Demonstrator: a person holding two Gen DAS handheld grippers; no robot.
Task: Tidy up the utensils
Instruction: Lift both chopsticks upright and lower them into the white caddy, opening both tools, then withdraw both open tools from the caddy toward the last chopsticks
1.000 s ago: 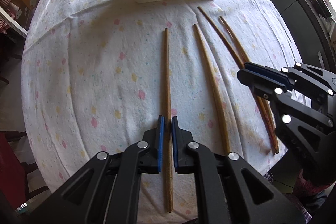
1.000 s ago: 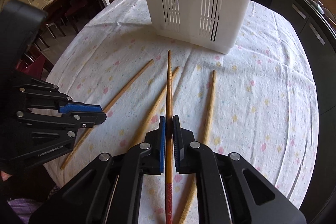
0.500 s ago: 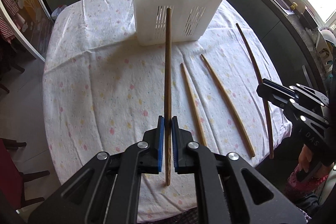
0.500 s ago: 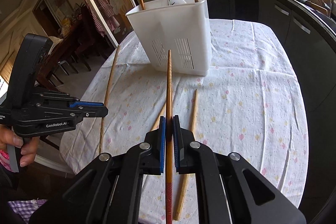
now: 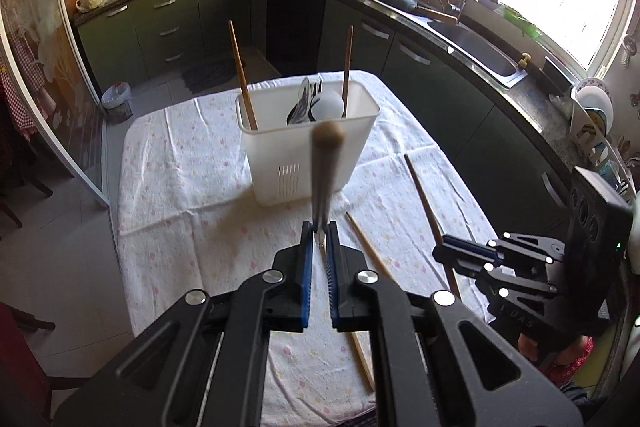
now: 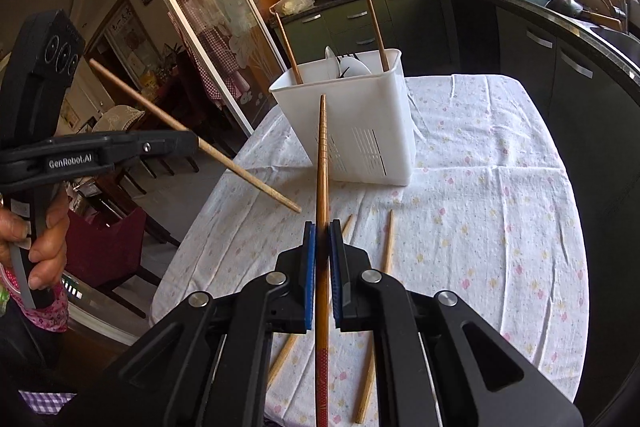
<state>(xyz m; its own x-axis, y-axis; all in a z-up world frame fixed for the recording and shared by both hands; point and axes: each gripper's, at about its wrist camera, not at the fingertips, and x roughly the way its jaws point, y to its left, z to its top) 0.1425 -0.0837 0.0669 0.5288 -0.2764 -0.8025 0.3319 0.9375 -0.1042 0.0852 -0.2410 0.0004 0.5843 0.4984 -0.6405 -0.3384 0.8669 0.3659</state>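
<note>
The left gripper (image 5: 319, 259) fills the lower middle of the left wrist view, its blue-padded black fingers (image 5: 305, 275) pinching a plain light wooden chopstick (image 5: 325, 171). That stick is lifted clear of the surface and points toward the camera, so its round end looks blurred and large in front of the white slotted plastic utensil basket (image 5: 308, 147) at the centre of the frame. In the right wrist view the same stick (image 6: 192, 137) runs slantwise from the upper left down toward the middle, crossing the left gripper (image 6: 188, 143) at the left edge, where a bare hand (image 6: 36, 243) grips the handle.

The right gripper (image 6: 323, 267) sits at the lower middle of its own view, fingers (image 6: 309, 279) pressed onto a darker brown wooden chopstick with a red lower end (image 6: 322, 195). It rises straight up the frame, its tip overlapping the basket's (image 6: 360, 131) near wall. In the left wrist view this gripper (image 5: 464, 255) shows at the lower right.

The basket stands upright on a round surface covered with a white cloth dotted pink and yellow (image 5: 192, 187). Inside it are two upright wooden chopsticks (image 5: 242, 75) and some white spoons (image 5: 328, 103). Two more loose wooden chopsticks (image 6: 386, 259) lie flat on the cloth (image 6: 500, 227) near the bottom centre, partly hidden behind the right gripper.
</note>
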